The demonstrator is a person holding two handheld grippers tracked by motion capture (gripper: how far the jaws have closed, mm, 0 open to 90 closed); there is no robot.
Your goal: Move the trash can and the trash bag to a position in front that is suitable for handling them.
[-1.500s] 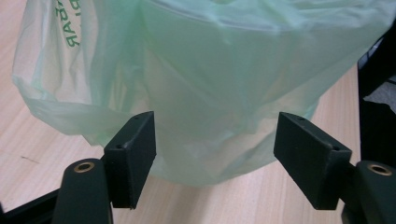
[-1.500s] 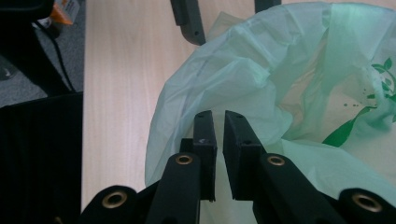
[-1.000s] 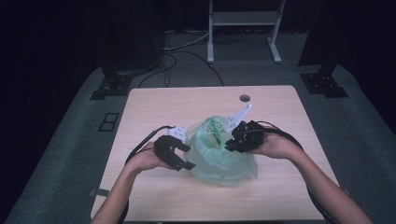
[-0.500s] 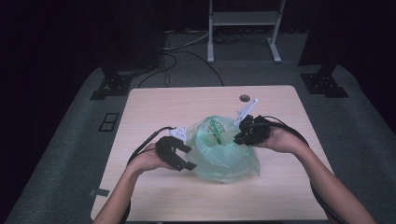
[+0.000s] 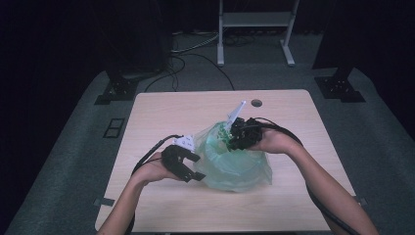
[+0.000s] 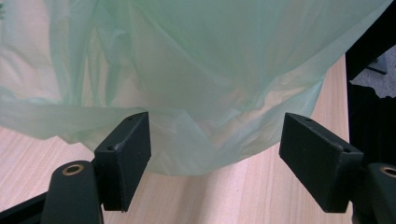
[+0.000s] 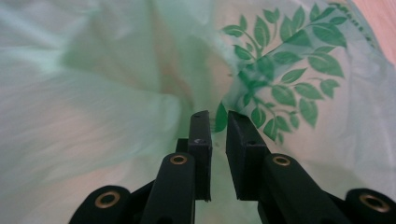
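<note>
A pale green see-through plastic bag (image 5: pixel 235 164) with a leaf print (image 7: pixel 285 88) sits bunched on the wooden table (image 5: pixel 171 112). My right gripper (image 5: pixel 230 139) is at the bag's top, far side. In the right gripper view its jaws (image 7: pixel 218 119) stand almost together, pinching the bag's film (image 7: pixel 93 93). My left gripper (image 5: pixel 197 167) rests at the bag's left edge, near the table top. Its jaws (image 6: pixel 217 126) are wide apart, and the bag's lower fold (image 6: pixel 196 70) hangs just beyond and between them, untouched.
A small round hole (image 5: pixel 256 103) marks the table's far side. Beyond the table are a white metal stand (image 5: pixel 254 19), black stand feet at left (image 5: pixel 117 90) and right (image 5: pixel 340 88), and cables on the floor (image 5: pixel 195 54). Bare wood lies left of the bag.
My right gripper has shifted left across the bag's top, taking the pinched film with it, and the bag has bunched up higher. The left gripper has stayed put.
</note>
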